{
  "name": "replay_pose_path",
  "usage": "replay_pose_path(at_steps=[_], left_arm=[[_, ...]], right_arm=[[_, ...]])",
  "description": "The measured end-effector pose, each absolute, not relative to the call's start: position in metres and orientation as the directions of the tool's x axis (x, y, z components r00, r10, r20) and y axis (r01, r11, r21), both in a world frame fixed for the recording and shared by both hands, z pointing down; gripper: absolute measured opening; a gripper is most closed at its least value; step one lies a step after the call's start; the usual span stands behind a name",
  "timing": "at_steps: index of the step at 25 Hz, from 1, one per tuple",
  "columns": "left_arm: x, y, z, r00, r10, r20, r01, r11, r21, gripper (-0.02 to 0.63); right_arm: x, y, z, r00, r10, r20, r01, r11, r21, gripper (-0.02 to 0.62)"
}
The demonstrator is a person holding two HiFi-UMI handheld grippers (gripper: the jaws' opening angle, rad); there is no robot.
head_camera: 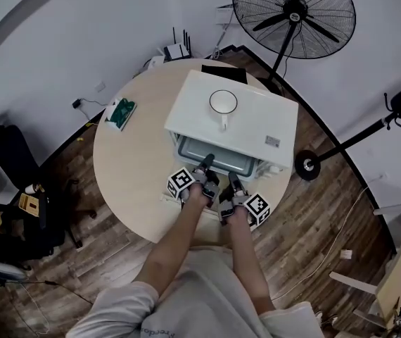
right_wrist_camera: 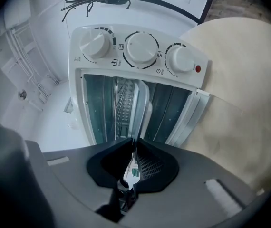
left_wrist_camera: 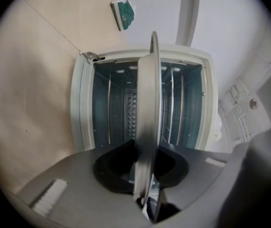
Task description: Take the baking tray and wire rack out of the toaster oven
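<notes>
Round beige table (head_camera: 134, 167) on wood floor (head_camera: 313, 231), white walls, big fan (head_camera: 293, 13) at 1 o'clock, black office chair (head_camera: 10, 153) at 9 o'clock. White toaster oven (head_camera: 257, 129) sits on the table toward 12 o'clock, door (right_wrist_camera: 192, 115) swung open. White cup (head_camera: 223, 103) on the oven roof. Green-white packet (head_camera: 120, 113) on the table at 10 o'clock of the oven, apart from it. Person's arms come in from 6 o'clock, both grippers side by side at the oven mouth. Left gripper (head_camera: 207, 163) clamped on baking tray (left_wrist_camera: 147, 99): in left gripper view the tray runs edge-on between the pads, both pressed on it. Right gripper (head_camera: 232, 179) also clamped on that tray's front rim, jaws nearly together on the thin edge in right gripper view; it sits at 4 o'clock of the left one in head view. Tray reaches from the pads into the oven opening, how far in can't tell, not on the table. Three knobs (right_wrist_camera: 140, 49) on the control panel. Thin metal bars (left_wrist_camera: 171, 109) inside the cavity beside the tray, can't tell if that's the wire rack
</notes>
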State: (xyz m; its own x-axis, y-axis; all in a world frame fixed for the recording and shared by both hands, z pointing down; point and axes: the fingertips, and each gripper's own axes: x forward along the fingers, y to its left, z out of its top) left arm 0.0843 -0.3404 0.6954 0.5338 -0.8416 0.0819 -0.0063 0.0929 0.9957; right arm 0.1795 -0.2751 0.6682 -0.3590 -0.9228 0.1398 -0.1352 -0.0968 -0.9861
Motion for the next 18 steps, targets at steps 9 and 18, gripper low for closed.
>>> replay_pose_path(at_steps=[9, 18], left_arm=[[0.076, -0.307, 0.689, 0.562, -0.823, 0.087, -0.017, 0.093, 0.995, 0.122], [0.067, -0.267, 0.689, 0.594, -0.801, 0.074, -0.039, 0.063, 0.997, 0.123]], right_arm=[[0.170, -0.241, 0.660, -0.347, -0.926, 0.147, -0.145, -0.101, -0.984, 0.031], [0.161, -0.202, 0.662, -0.338, -0.931, 0.134, -0.155, -0.085, -0.984, 0.031]])
